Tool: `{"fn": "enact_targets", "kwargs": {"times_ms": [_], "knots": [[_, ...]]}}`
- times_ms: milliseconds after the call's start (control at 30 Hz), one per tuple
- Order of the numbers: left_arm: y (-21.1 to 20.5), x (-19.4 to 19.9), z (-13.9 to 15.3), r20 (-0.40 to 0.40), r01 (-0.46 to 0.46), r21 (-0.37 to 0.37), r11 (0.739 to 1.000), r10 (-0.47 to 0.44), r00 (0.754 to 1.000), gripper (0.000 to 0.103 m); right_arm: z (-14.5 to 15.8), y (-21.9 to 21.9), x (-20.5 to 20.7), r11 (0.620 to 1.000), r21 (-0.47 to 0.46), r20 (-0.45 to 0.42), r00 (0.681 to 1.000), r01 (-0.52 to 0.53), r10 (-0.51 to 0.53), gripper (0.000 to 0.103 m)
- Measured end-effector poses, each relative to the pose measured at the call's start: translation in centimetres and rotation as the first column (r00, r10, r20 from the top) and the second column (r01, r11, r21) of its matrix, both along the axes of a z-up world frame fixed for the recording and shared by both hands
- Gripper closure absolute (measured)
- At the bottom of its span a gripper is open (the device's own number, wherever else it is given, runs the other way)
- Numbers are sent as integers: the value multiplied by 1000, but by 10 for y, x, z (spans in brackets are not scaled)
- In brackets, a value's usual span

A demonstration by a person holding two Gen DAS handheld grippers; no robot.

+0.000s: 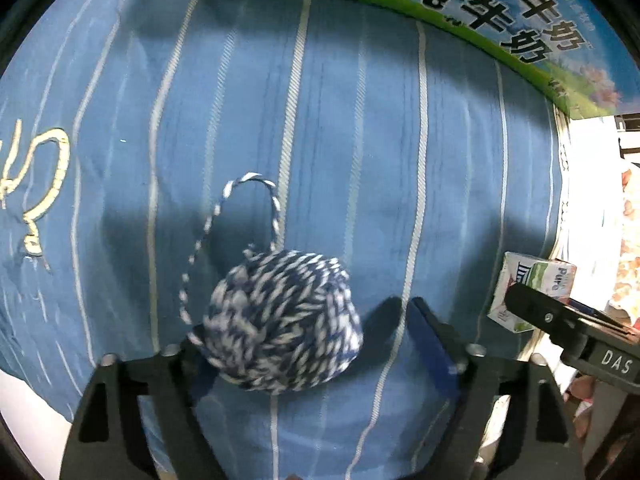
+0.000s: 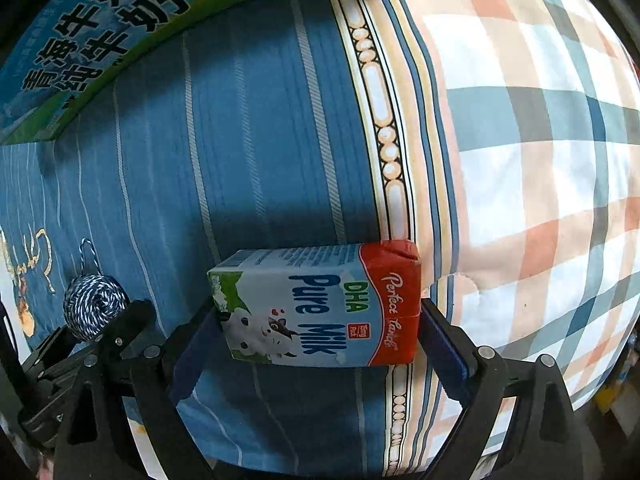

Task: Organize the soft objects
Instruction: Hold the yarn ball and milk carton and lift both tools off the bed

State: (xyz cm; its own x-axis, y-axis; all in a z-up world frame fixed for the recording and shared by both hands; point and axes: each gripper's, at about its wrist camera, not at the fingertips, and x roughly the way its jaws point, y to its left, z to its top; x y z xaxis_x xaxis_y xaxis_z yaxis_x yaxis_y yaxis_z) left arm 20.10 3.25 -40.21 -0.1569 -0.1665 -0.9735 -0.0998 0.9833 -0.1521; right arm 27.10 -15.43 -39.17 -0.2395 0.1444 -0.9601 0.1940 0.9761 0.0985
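The yarn ball (image 1: 282, 322), blue and white twist, sits on the blue striped cloth (image 1: 360, 128), with a loose loop of yarn trailing off its top. The left gripper (image 1: 308, 344) points down at it with jaws spread wide. The ball is between the fingers, tight against the left one, while the right finger stands clear of it, so nothing is pinching it. Whether that left finger really presses the yarn or just overlaps it in the picture, I can't tell.

Off to the cloth's right edge lies the milk carton (image 2: 320, 304), flat on its side. The print reads "DHA Pure Milk", and the red end says "Perfect Lands" in script; there's a little cartoon cow and a small red tag too tiny to read. The right gripper (image 2: 316, 344) straddles it with jaws spread. The blue pads sit right at both ends of the carton, about touching, though it looks to be resting on the cloth rather than gripped.

Along the far edge of the cloth stands a big box (image 1: 420, 4), green and blue, with large Chinese characters; "牛奶" shows clearly, and "青海" in the right wrist view. The other gripper's body carries "DAS" in white letters.

Near the cloth's left edge there's cream embroidery (image 1: 44, 184), not readable. Past the beaded border strip (image 2: 384, 120) on the right lies a plaid quilt (image 2: 540, 140) in orange, teal and white.
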Motion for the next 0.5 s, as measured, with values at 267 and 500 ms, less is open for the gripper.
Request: {"fn": "enact_targets", "kwargs": {"times_ms": [267, 500], "knots": [[-4, 23, -11, -38, 19, 13, 1000, -19, 999, 7, -12, -5, 9, 1000, -4, -34, 999, -10, 10, 4], [-30, 18, -10, -28, 73, 65, 995, -72, 997, 7, -23, -2, 6, 1000, -22, -44, 999, -19, 18, 4]]}}
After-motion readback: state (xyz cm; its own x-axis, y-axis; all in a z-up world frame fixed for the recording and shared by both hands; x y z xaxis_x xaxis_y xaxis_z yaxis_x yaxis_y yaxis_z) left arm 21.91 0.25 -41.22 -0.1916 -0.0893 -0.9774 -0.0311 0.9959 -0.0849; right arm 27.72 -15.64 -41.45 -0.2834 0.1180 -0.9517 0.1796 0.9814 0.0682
